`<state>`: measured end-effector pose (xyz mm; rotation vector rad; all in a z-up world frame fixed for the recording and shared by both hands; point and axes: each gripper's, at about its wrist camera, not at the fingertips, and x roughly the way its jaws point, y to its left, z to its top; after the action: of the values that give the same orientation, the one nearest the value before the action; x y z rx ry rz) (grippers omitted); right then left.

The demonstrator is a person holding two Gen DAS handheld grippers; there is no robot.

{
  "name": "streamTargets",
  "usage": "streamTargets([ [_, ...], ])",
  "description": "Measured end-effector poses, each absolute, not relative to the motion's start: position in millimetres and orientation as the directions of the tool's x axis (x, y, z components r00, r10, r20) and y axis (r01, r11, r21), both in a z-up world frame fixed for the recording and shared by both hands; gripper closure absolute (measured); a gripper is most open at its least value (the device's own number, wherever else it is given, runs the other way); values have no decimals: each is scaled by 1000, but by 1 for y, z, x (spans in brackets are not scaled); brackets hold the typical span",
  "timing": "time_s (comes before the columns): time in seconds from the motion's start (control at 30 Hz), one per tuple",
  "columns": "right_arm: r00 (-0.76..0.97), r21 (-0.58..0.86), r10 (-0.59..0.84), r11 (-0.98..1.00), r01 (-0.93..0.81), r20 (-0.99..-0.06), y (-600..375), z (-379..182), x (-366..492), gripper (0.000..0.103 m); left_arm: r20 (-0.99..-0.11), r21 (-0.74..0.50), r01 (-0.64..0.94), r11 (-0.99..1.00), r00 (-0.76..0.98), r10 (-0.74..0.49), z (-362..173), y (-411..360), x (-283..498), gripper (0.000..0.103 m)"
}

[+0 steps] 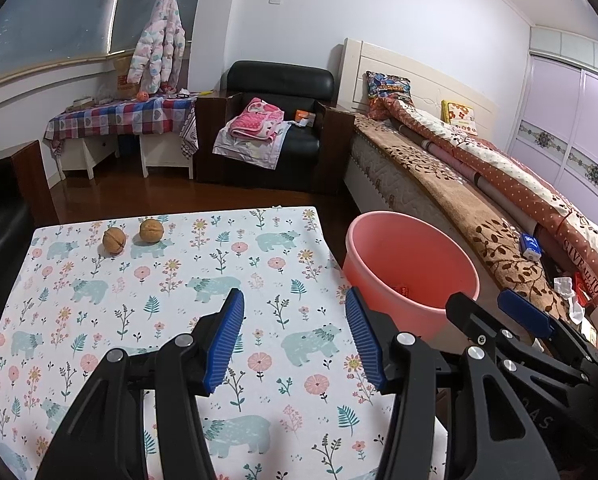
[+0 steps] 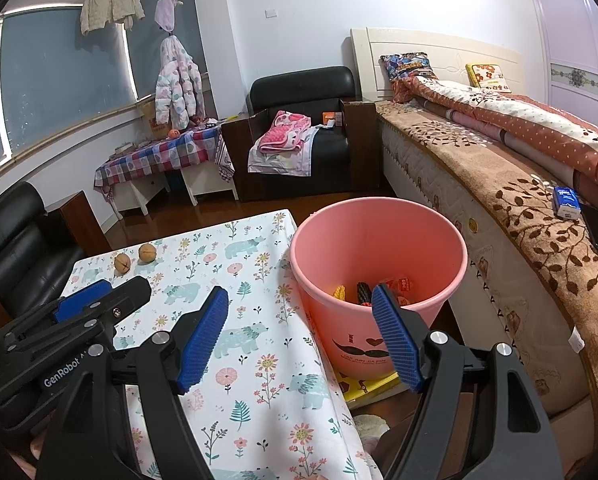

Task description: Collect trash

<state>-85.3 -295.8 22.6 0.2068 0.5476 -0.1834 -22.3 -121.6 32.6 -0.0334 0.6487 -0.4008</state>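
Observation:
Two brown walnuts (image 1: 114,241) (image 1: 151,231) lie at the far left of the table with the floral bear cloth (image 1: 171,280); they also show in the right wrist view (image 2: 122,263) (image 2: 147,253). A pink bucket (image 1: 411,264) stands on the floor right of the table; in the right wrist view the bucket (image 2: 379,248) holds several wrappers (image 2: 363,292). My left gripper (image 1: 295,340) is open and empty above the near table. My right gripper (image 2: 299,336) is open and empty, over the table's right edge in front of the bucket.
A bed (image 2: 519,168) with quilts and a blue tissue pack (image 2: 566,202) runs along the right. A black armchair (image 1: 275,128) with pink cloth stands at the back. A checkered side table (image 1: 119,118) is back left. A black sofa (image 2: 15,248) is left.

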Motion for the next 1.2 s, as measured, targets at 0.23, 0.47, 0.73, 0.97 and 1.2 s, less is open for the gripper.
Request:
streamTargets([
  [0.23, 835, 143, -116, 963, 226, -538, -297, 19, -84, 29, -584, -155, 352, 923, 721, -373, 32, -123, -23, 51],
  [0.47, 833, 142, -115, 964, 226, -541, -298, 20, -83, 29, -585, -154, 354, 922, 720, -374, 32, -124, -23, 51],
  [0.73, 834, 144, -115, 963, 226, -540, -297, 19, -84, 29, -585, -154, 356, 922, 718, -376, 31, -126, -23, 51],
  [0.97, 832, 144, -115, 963, 227, -543, -299, 20, -82, 29, -588, -154, 356, 922, 716, -375, 30, -129, -23, 51],
  [1.2, 829, 143, -116, 963, 228, -547, -300, 17, -81, 29, -594, -153, 354, 923, 714, -372, 27, -132, -21, 51],
])
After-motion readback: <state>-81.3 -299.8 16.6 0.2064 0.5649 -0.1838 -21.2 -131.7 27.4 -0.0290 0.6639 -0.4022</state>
